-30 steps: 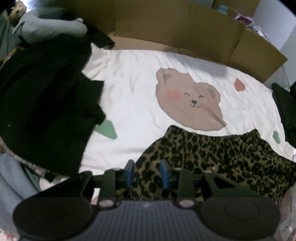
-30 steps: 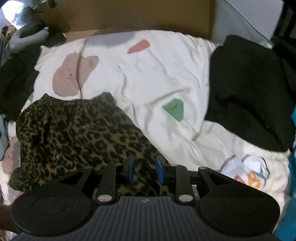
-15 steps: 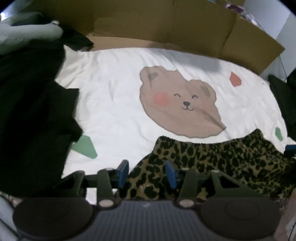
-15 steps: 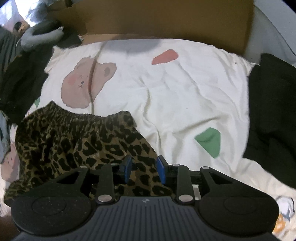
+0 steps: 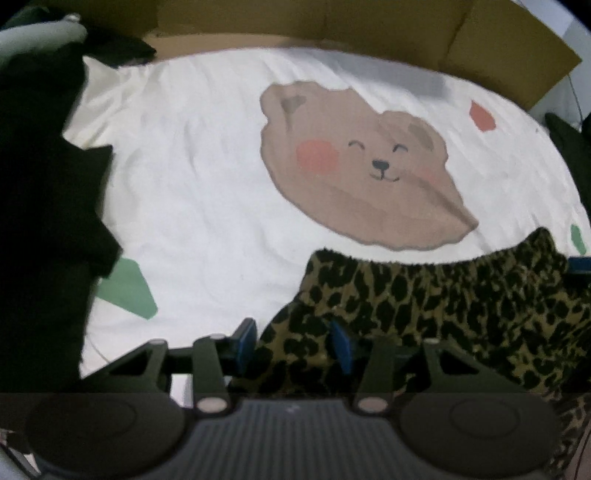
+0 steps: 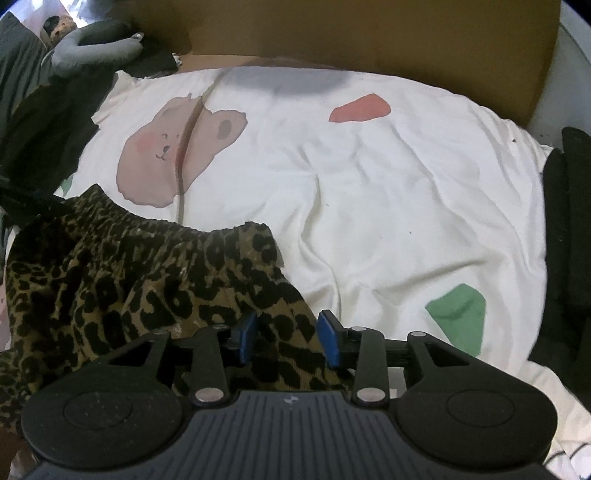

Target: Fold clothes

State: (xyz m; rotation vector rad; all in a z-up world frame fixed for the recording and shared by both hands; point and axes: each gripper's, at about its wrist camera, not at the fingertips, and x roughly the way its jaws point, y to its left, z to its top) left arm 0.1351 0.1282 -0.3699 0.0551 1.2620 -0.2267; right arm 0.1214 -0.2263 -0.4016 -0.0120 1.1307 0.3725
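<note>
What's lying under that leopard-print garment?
The leopard garment lies on a white sheet printed with a bear and coloured patches. The print's top edge stops just short of the bear. Whatever the sheet shows beneath the garment is covered.

We see a skirt (image 6: 122, 280) lying at the bed's (image 6: 369, 192) near edge, dark clothes (image 5: 40, 221) heaped along its left edge, more clothing (image 6: 569, 236) on its right, cardboard (image 5: 332, 33) behind.

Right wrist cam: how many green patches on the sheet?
2. One green patch lies right of the right gripper; the other peeks out beside the black clothes. Clothing may hide more.
</note>
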